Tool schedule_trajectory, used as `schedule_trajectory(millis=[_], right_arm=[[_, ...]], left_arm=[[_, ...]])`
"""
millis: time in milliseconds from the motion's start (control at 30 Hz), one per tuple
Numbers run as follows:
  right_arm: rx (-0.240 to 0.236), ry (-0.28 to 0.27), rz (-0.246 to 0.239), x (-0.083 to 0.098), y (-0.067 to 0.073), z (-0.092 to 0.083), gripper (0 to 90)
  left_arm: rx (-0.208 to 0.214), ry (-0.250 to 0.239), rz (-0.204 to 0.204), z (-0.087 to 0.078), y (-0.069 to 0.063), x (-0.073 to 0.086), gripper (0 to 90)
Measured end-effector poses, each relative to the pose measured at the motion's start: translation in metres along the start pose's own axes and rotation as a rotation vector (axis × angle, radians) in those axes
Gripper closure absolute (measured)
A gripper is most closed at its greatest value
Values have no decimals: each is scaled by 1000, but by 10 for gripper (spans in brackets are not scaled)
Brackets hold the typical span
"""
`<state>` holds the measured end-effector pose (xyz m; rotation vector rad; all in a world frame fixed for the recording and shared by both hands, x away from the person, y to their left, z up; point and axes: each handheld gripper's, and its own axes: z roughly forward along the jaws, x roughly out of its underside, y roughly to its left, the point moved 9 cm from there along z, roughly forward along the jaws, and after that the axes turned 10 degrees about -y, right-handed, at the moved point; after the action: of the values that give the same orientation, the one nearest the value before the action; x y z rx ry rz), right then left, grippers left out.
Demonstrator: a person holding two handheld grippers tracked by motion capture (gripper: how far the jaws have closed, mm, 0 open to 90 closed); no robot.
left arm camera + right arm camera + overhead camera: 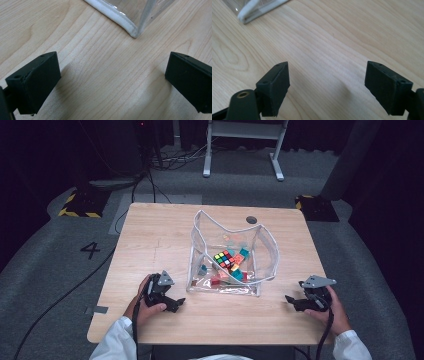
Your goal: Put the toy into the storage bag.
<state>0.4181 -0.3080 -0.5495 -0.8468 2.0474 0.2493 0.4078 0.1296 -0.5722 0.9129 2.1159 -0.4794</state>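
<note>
**Both grippers wait beside the clear bag of toys**

I see a clear plastic bag [231,254] with white edges standing open in the middle of the wooden table [150,240]. Inside it I can see a cube with many coloured squares [224,258]. Around the cube lie small blocks [236,272] in red, orange and teal. They sit on the bottom of the bag.

My left gripper [176,303] rests low on the table near the front edge, to the left of the bag. A hand [145,306] is wrapped around it. Its jaws are spread wide apart and there is nothing between them but bare wood. In the left gripper view, a white corner of the bag [132,31] sits just ahead of the jaws, not touching them.

My right gripper [292,302] is on the other side, to the right of the bag and near the front edge too. Its jaws are also wide apart and hold nothing. In the right gripper view, the bag's white edge [253,11] shows far up in the corner, well away from the jaws.
</note>
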Motion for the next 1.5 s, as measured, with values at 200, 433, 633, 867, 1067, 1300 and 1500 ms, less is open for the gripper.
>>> schedule_trajectory(millis=[200,433,633,867,1067,1300,1500], right_arm=[[2,-4,44,15,-5,-5,200],[-1,-64,145,28,-12,-11,165],[9,-68,169,30,-15,-13,162],[10,-68,166,30,-15,-13,161],[10,-69,166,30,-15,-13,162],[10,-69,167,30,-15,-13,161],[9,-69,166,30,-15,-13,161]], left_arm=[[-3,0,2,0,1,0,1],[-2,1,-3,0,0,0,0],[-2,0,-4,0,0,0,0],[-14,1,9,0,2,-1,0],[-9,-1,1,0,0,0,4],[0,-1,-7,0,-1,0,3],[0,0,-6,0,-1,0,3]])
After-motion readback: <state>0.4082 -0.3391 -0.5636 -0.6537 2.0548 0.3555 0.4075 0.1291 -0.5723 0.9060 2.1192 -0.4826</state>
